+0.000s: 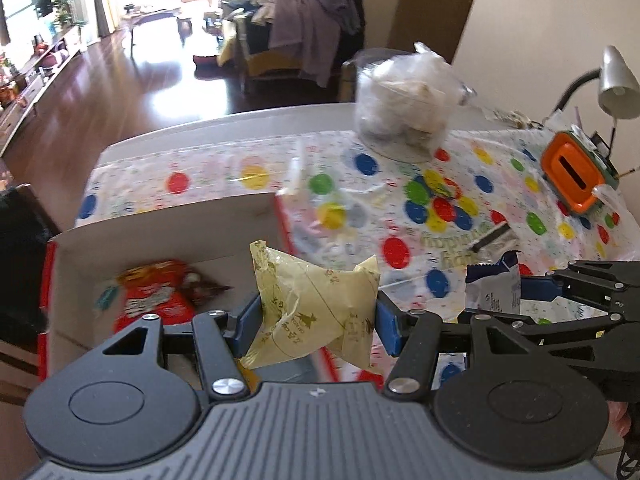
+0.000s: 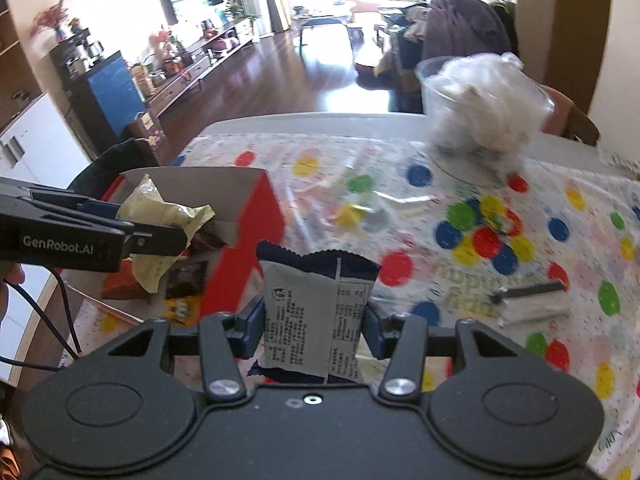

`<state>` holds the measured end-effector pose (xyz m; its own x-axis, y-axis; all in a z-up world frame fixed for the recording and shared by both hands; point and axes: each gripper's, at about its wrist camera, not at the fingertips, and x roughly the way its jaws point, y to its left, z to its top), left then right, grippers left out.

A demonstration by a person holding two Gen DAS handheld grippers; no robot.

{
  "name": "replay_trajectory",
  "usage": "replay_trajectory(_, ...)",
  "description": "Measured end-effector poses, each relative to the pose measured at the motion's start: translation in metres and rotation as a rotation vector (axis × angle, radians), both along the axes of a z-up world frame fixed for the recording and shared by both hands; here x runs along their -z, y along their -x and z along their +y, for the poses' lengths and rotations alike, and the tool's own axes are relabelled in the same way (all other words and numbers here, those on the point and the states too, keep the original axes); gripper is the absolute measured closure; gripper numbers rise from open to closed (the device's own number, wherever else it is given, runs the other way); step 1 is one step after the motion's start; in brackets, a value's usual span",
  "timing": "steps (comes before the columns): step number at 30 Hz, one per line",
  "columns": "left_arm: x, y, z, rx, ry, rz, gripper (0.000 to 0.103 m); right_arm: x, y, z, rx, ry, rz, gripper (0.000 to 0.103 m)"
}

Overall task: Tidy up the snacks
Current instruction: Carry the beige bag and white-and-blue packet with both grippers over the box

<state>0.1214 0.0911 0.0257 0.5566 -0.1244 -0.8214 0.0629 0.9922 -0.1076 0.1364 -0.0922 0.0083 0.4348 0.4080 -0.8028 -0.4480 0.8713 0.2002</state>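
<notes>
My left gripper (image 1: 316, 316) is shut on a pale yellow snack packet (image 1: 320, 308) and holds it over the right edge of a red cardboard box (image 1: 168, 224). The box holds a red snack bag (image 1: 156, 300). My right gripper (image 2: 314, 328) is shut on a grey and dark blue snack packet (image 2: 316, 316), held above the table just right of the box (image 2: 256, 216). In the right wrist view the left gripper (image 2: 160, 236) and its yellow packet (image 2: 160, 208) hang over the box. In the left wrist view the right gripper (image 1: 516, 292) holds the blue packet (image 1: 492, 288).
The table has a dotted plastic cloth (image 1: 400, 184). A clear tub of white wrapped items (image 1: 400, 100) stands at the back. An orange and green box (image 1: 576, 176) and a desk lamp (image 1: 616, 84) stand at the right. Small wrappers (image 2: 360, 204) and a dark strip (image 2: 528, 292) lie on the cloth.
</notes>
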Motion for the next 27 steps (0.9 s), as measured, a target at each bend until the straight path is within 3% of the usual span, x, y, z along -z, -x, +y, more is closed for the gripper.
replay_trajectory(11,0.002,0.016,0.076,-0.098,-0.019,0.000,0.044,-0.001,-0.003,0.079,-0.087,0.003,-0.018,0.054)
replay_trajectory(27,0.041,0.003,0.151,-0.145,-0.084,0.057,0.044,0.043,-0.025,0.173,-0.173,0.088,0.006,0.054)
